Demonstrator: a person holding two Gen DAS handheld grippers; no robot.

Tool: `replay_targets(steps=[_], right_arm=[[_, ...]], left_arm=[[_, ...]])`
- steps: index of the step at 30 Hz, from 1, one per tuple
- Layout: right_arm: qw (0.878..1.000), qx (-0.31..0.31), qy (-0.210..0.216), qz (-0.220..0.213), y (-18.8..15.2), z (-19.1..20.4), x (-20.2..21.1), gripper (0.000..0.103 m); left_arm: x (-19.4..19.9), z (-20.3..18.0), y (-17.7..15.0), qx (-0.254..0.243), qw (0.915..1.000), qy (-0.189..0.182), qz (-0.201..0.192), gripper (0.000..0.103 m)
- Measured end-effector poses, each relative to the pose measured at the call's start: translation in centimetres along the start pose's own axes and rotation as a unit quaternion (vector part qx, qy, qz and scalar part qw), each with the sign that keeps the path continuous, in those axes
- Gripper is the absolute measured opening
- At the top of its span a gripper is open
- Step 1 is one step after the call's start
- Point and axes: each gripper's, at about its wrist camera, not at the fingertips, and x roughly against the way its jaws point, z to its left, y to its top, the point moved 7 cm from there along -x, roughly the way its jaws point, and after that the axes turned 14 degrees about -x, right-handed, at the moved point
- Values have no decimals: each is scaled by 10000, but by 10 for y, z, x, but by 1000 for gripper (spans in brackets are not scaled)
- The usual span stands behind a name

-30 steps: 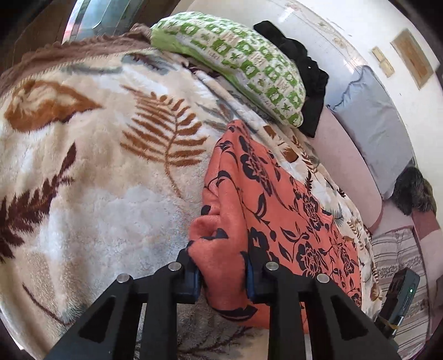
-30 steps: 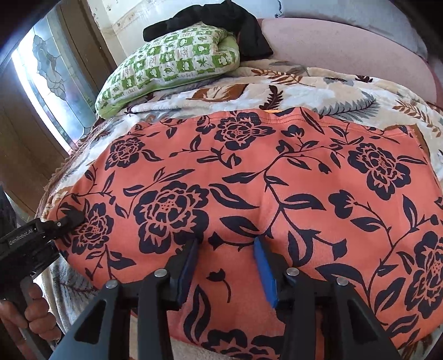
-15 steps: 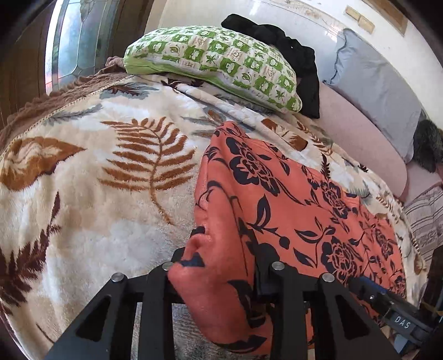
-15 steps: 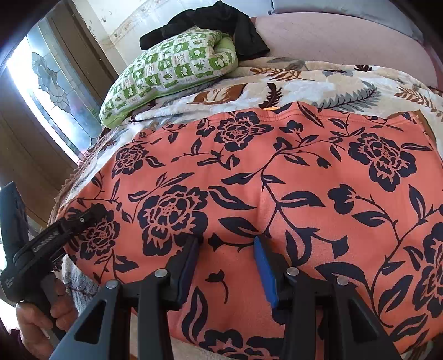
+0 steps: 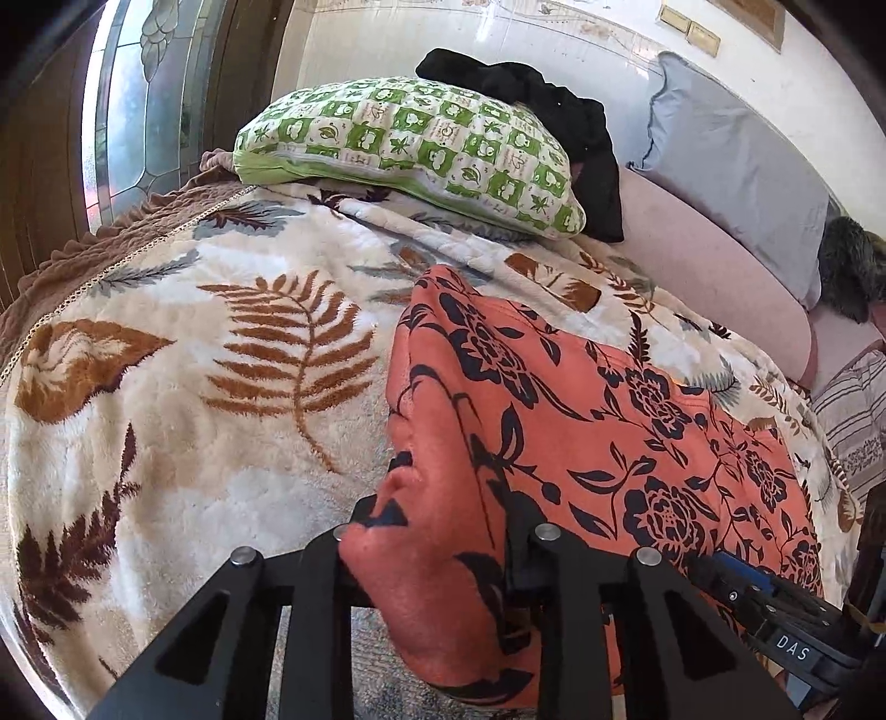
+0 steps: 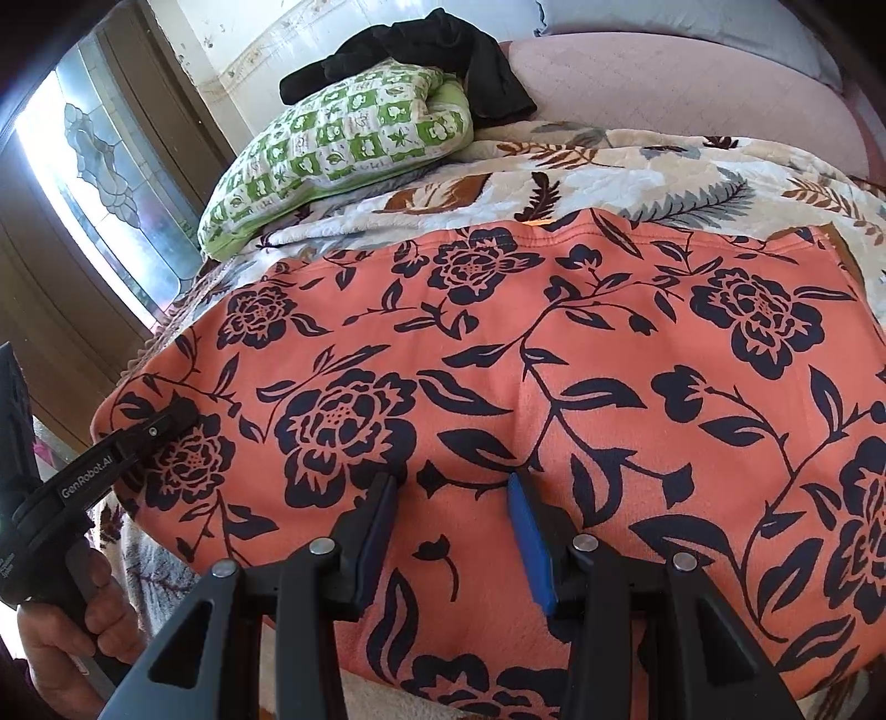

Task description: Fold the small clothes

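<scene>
Orange-red fabric printed with dark navy flowers, the garment (image 6: pixel 498 354), is being shown spread across a plush cream blanket (image 5: pixel 166 443) with brown fern leaves. In the right wrist view, a green-and-white checked pillow (image 6: pixel 343 149) is lying at eleven o'clock beyond it, with black clothing (image 6: pixel 443 50) draped over the pillow at twelve. A pink cushioned edge (image 6: pixel 664 83) is running behind at one o'clock. The garment's long axis is being seen running from nine to three o'clock, its far hem unobstructed. The left gripper (image 5: pixel 437 554) is closing, clamped on a bunched corner of the garment at the nine o'clock end. The right gripper (image 6: pixel 454 531) is being held on the near edge, cloth pinched up between its blue pads.
</scene>
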Motion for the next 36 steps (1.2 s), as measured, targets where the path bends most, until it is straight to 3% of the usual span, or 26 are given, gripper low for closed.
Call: replay_targets(steps=[7,11,16,18,20,22,25,27,28,33,36], right_arm=[[9999,38,-51,-108,-3,0,0,47],[9990,178,-388,107,0,6,3,46],[9983,-181,-550,-46,8,-2,12,46],[9978,-118,-654,78,3,-9,1,44],[9954,228,-904,222,5,-1,-2,44],[9923,219,-1039,641,16,8,-3,46],[9930,144,-818,844,50,36,-2,49],[9926,333,-709,929,74,66,-7,68],[9928,428,-608,943,84,84,-11,71],[9840,935,-421,1459,113,168,-58,72],[9735,1343,-580,1759,115,205,-85,72]], left_arm=[[-1,2,-1,61,10000,14,29,27],[-4,2,-3,31,9999,99,70,28],[-8,6,-7,88,9997,165,153,34],[-10,8,-10,145,9995,187,206,37],[-14,9,-13,157,9992,248,282,50],[-16,10,-15,153,9993,217,279,50],[-16,7,-14,70,9996,145,226,36],[-15,4,-12,-23,9997,166,202,31],[-14,3,-11,-73,9996,184,205,30],[-9,-8,-6,-563,9977,373,68,27],[0,-16,0,-853,9956,356,-156,26]])
